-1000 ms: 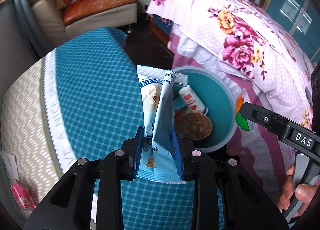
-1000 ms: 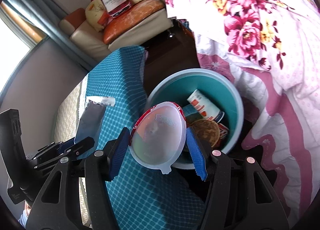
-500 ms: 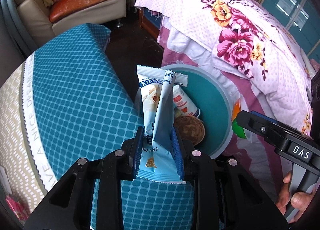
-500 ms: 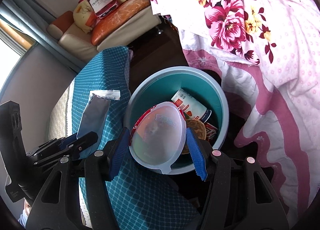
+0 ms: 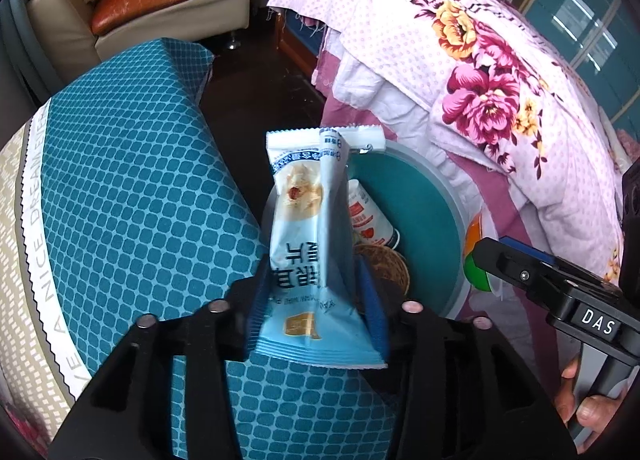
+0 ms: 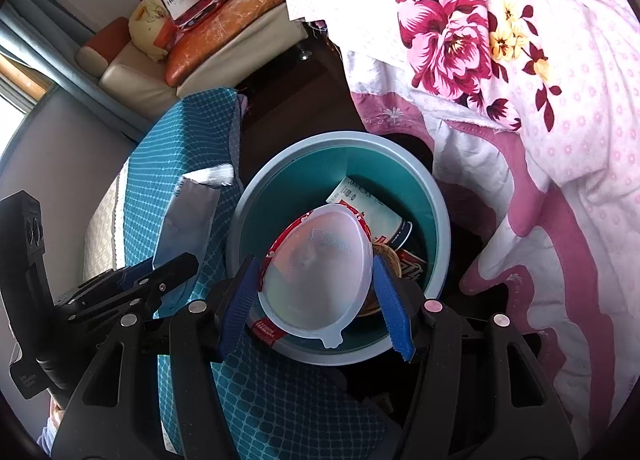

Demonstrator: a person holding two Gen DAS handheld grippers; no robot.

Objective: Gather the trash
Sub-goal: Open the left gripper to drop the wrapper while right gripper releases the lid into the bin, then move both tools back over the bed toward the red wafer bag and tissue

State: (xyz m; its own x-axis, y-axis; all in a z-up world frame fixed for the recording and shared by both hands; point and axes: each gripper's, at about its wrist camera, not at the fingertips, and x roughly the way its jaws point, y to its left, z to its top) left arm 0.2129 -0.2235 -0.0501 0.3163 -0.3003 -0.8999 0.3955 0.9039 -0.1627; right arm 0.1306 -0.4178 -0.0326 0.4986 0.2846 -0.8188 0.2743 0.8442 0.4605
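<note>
Light-blue crinkly snack wrapper (image 5: 316, 260), featherlight and slippery, sits between my left tool's (image 5: 316, 312) just-loosened jaws by the teal plastic bin (image 5: 448, 195); right tool (image 6: 316, 300) clamps a stiff lidded plastic bowl (image 6: 316, 272) by its sides, over the bin.

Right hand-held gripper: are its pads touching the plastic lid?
Touching. The right wrist view shows both blue pads of the right hand-held gripper pressed against opposite edges of the plastic lid, held over the bin.

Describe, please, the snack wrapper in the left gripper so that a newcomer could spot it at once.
Find the round teal plastic bin beside the floral pink bedspread. Above its near rim, the left gripper, jaws just opening, has a pale blue plastic snack wrapper standing upright between them. Unlike the bin's contents, it bears Korean lettering and a pastry picture.
</note>
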